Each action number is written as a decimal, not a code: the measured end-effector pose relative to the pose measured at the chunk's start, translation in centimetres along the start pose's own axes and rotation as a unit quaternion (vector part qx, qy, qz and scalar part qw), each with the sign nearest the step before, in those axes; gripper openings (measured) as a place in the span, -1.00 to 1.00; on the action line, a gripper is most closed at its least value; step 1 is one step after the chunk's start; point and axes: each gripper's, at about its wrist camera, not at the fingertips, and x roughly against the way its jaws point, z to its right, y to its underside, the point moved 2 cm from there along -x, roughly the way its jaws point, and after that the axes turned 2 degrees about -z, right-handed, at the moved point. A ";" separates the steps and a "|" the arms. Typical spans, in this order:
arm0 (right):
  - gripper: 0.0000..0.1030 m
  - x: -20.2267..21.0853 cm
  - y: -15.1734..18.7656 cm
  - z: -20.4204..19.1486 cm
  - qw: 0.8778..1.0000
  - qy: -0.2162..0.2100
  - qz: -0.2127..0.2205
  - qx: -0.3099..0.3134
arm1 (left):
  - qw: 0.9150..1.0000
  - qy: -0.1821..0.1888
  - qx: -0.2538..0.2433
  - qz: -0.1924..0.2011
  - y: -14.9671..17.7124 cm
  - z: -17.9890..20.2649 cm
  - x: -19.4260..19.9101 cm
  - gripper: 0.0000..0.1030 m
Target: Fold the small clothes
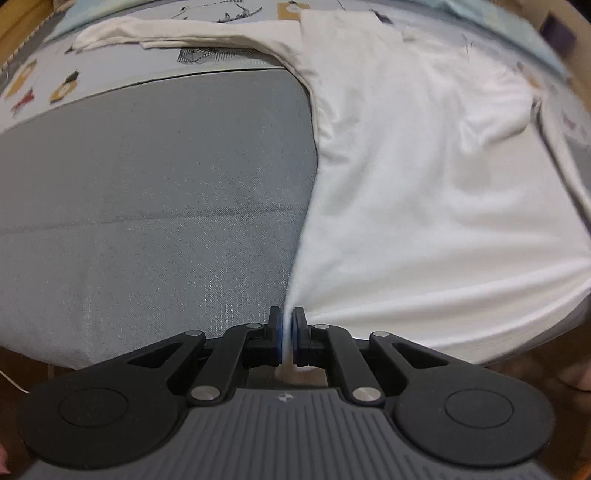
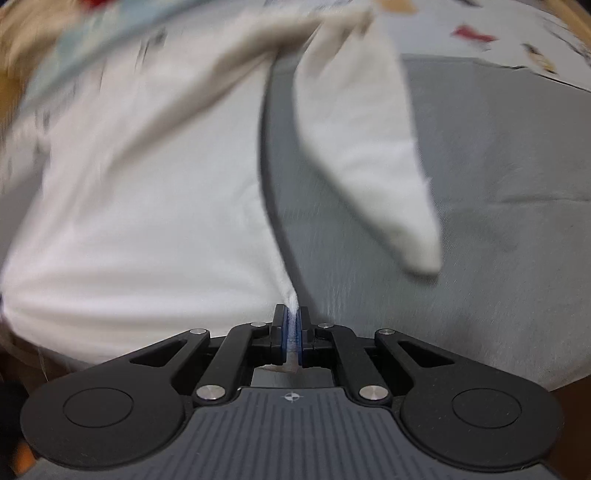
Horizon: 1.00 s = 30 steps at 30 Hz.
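The right wrist view is smeared by motion blur, so the far edge of the bed and the printed figures toward 1 o'clock are hard to make out. In both views the gripper body hides the near hem of the white long-sleeved shirt [image 1: 424, 192], and the frame cuts off its far side toward 3 o'clock in the left wrist view.

The left gripper [image 1: 287, 325] is clenched on a bottom corner of the shirt, a thin pinch of white cloth showing between its blue pads. The right gripper [image 2: 291, 325] is likewise clamped on the other bottom corner, fabric bunched between the pads.

The shirt lies spread on a grey mattress cover [image 1: 155, 206], its body running up toward 12 o'clock. One sleeve [image 1: 177, 33] stretches flat toward 10 o'clock over a patterned sheet [image 1: 48, 85]; the other sleeve [image 2: 373, 155] lies folded down toward 5 o'clock in the right wrist view.
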 end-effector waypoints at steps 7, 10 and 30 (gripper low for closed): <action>-0.87 -0.3 0.0 -1.1 0.999 0.030 0.014 0.029 | 0.999 0.032 0.029 0.032 -1.3 1.4 0.9 -0.89; -0.87 -1.6 0.7 -1.6 0.997 0.059 -0.014 0.055 | 0.999 0.032 0.009 -0.009 -1.2 3.3 -1.7 -0.89; -0.10 -1.0 -4.8 8.2 0.973 0.064 0.133 -0.179 | 0.996 0.027 -0.026 0.077 -6.9 9.6 -0.5 -0.66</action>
